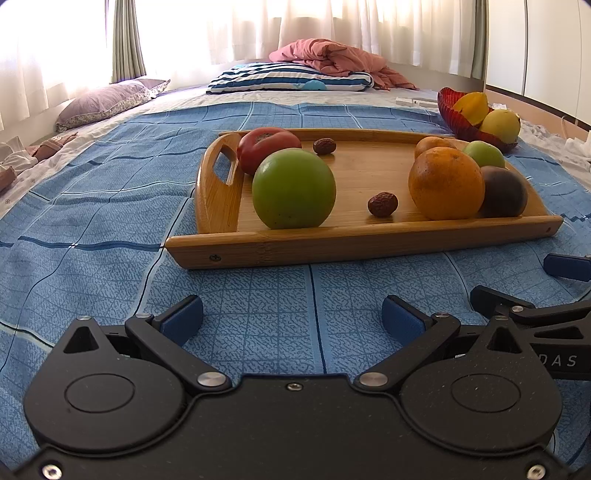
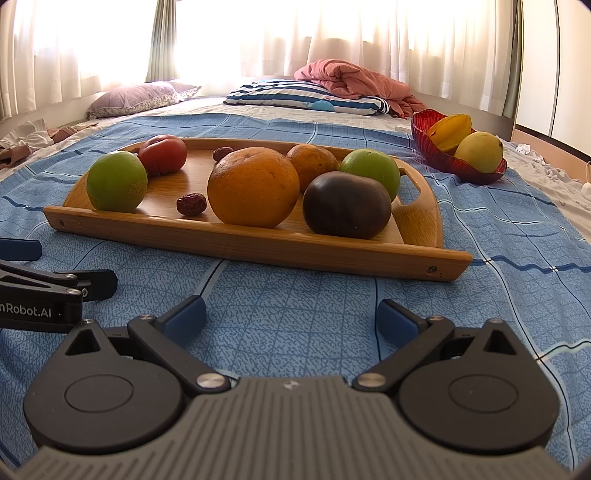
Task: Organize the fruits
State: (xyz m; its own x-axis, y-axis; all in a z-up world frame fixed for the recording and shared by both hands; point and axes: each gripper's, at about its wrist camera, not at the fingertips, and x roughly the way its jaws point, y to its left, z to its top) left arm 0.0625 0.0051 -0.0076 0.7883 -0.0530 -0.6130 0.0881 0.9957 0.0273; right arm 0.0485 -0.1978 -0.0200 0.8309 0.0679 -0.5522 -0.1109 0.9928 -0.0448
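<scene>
Now, wooden tray (image 2: 258,245) of glossy round fruits (image 2: 253,186), both grippers' jaws wide apart, empty.

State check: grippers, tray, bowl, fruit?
Left hand-held gripper: open, empty, over the blue cloth.
Right hand-held gripper: open, empty.
Tray: flat on the cloth, holds eight fruits.
Red bowl: upright, holds a starfruit and a yellow fruit.

Blown-out backlit curtains (image 1: 332,29), fisheye-warped edges
</scene>
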